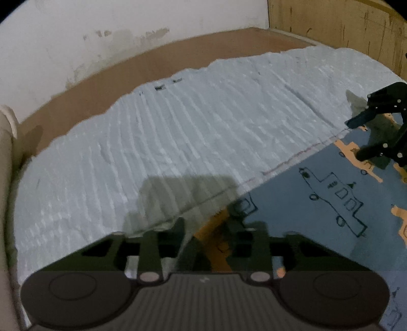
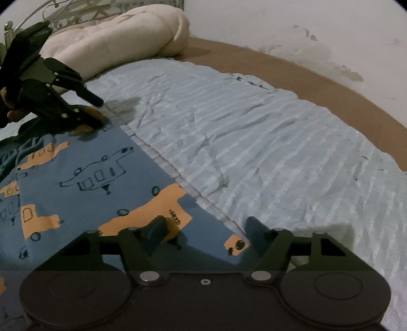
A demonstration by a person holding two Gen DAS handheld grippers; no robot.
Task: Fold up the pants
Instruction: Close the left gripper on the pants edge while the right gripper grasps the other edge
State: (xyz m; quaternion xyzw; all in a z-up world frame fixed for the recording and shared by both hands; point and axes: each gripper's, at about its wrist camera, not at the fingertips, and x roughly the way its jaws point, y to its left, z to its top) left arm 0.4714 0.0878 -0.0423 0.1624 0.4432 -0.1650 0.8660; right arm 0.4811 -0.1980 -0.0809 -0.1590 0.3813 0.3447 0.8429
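Observation:
Blue pants [image 1: 318, 203] [image 2: 89, 165] printed with orange vehicles lie flat on a pale blue striped sheet [image 1: 178, 140] [image 2: 254, 140]. Their straight edge runs diagonally across both views. My left gripper [image 1: 207, 229] [image 2: 100, 110] is low over one corner of that edge. Its jaws stand narrow, a gap still shows, and the orange corner of the fabric lies between them. My right gripper [image 2: 206, 229] [image 1: 356, 137] straddles the other corner, one finger [image 2: 157, 229] over the pants and the other on the sheet. It is open, its pads clear of the cloth.
A rolled cream quilt [image 2: 114, 38] [image 1: 5, 152] lies at one end of the bed. Bare brown mattress [image 1: 127, 76] [image 2: 305, 68] borders the sheet below a stained white wall. A wooden board [image 1: 330, 30] stands at the other end, and a metal bed rail [image 2: 63, 12] rises behind the quilt.

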